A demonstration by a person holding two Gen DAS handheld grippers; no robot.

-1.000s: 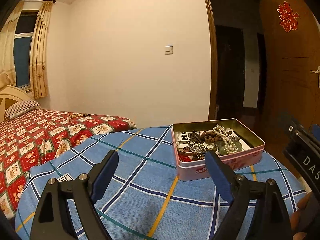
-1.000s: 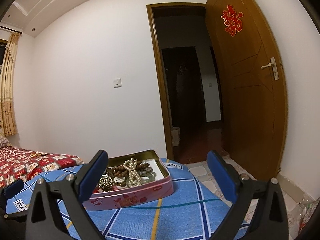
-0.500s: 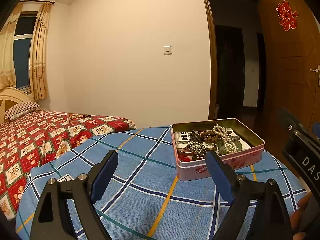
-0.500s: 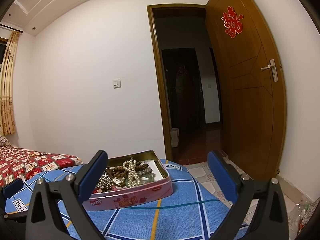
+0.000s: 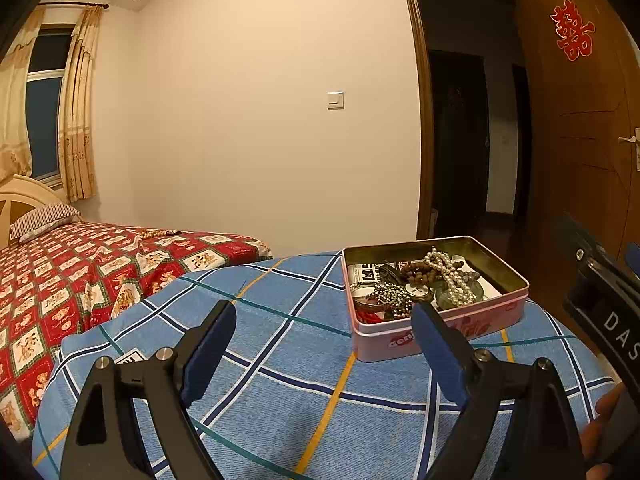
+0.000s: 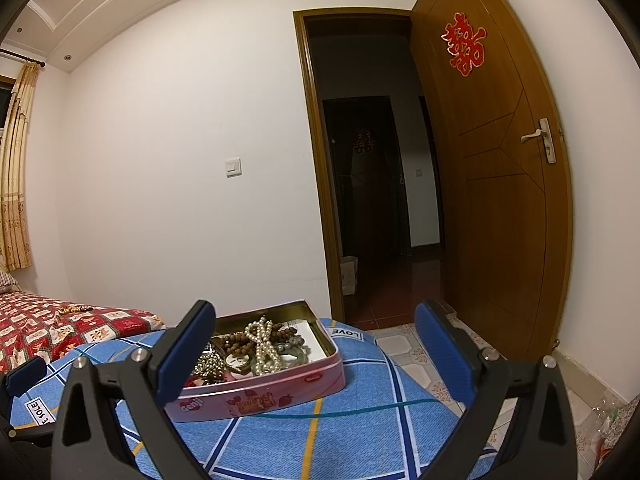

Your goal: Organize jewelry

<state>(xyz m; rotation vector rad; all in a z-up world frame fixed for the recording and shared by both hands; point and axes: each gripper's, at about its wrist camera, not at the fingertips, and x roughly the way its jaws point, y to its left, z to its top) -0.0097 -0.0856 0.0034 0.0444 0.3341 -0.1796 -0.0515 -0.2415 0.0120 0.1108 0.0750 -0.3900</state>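
Presently both grippers, left gripper [image 5: 324, 344] and right gripper [image 6: 316, 350], hover spread and empty, ready to reach the jewelry tin [image 5: 440, 328] at one o'clock.

One pink tin [image 5: 448, 330], one pearl strand [image 5: 447, 276], one brown bead string [image 5: 416, 271], two claws.

The tin [image 5: 472, 326] is thin metal, glossy pink outside and dull brassy inside. The pearl strand [image 5: 446, 276] in it shines smoothly; the brown beads [image 5: 416, 272] beside it look like matt wood. A coarse woven blue checked cloth [image 5: 280, 360] covers the tabletop. Each claw's fingers [image 6: 182, 350] are matt black plastic with ribbed blue pads. The door [image 6: 500, 200] is satin varnished wood.
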